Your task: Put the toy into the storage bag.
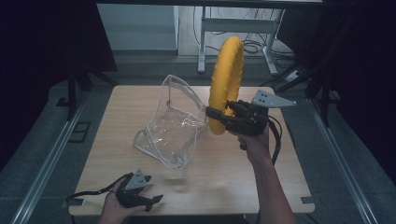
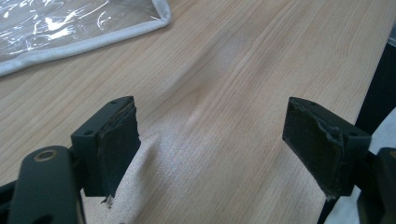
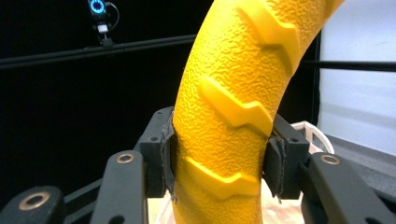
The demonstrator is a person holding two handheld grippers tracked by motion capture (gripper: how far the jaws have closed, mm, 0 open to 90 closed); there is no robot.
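Your right gripper [image 1: 215, 113] has its two fingers [image 3: 161, 154] clenched on the one yellow ring [image 1: 225, 84], holding it upright above the tabletop [image 1: 224, 172], just beside the single clear plastic bag [image 1: 173, 123]. Your left gripper [image 1: 152, 201] rests near the front edge, fingers [image 2: 114, 144] spread wide, grasping nothing.

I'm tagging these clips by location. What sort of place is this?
Probably a lab or recording studio: a wooden table ringed by black curtains, a camera on a rail, and cables under a desk behind.
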